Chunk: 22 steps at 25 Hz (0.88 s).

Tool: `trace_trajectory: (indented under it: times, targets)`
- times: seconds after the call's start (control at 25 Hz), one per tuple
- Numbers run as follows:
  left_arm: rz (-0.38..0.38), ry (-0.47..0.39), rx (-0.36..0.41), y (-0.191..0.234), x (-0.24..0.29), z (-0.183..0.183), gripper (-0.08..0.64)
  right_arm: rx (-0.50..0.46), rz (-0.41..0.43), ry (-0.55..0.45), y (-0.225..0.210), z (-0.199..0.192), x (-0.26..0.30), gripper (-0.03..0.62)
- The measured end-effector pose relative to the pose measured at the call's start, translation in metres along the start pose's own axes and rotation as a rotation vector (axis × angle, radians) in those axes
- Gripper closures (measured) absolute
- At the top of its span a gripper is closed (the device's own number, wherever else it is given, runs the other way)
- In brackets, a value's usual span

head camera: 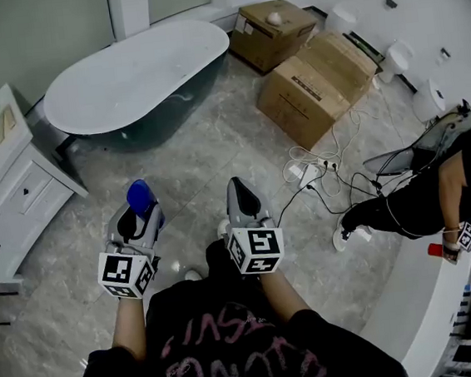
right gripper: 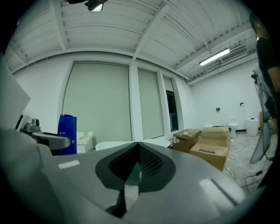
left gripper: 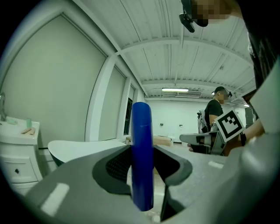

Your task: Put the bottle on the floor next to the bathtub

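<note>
Head view: left gripper [head camera: 141, 206] and right gripper [head camera: 241, 190] are held side by side above the marble-pattern floor [head camera: 214, 144], well apart from the bathtub [head camera: 136, 77] ahead. Only a rounded blue end of the bottle [head camera: 140, 197] shows here, poking past the left jaws. 2 cardboard boxes [head camera: 312, 83] sit right of the tub. A white cabinet [head camera: 6, 191] stands at left, and a second person [head camera: 420, 197] crouches at right.

Left gripper view: the jaws are clamped on the bottle [left gripper: 142, 148]. It stands upright between them and is seen edge-on as a narrow, smooth, deep-blue column that tops out above the tub rim behind it. No label is visible from this side.

Right gripper view: the jaws are closed tip to tip with nothing between them. This view alone shows the bottle's broad face [right gripper: 67, 131], which is flat, rectangular and blue with small white print too fine to read.

The bottle is held in the air, not on the floor.
</note>
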State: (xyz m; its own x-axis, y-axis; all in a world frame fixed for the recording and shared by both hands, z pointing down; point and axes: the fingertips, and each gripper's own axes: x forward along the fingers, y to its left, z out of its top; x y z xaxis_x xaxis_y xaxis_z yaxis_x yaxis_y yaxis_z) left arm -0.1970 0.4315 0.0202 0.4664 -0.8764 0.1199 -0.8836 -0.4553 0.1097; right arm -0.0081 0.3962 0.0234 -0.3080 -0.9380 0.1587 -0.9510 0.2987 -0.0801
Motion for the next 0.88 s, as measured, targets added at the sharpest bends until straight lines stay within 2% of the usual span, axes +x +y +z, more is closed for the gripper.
trace_trajectory:
  times: [0.44,0.88]
  targets:
    - [0.002,0.029,0.002,0.014,0.045,-0.007,0.405,0.03,0.002,0.015,-0.025,-0.009,0.044,0.569]
    - [0.002,0.082,-0.015,0.035,0.153,-0.008,0.405,0.044,0.024,0.066,-0.084,-0.008,0.139,0.568]
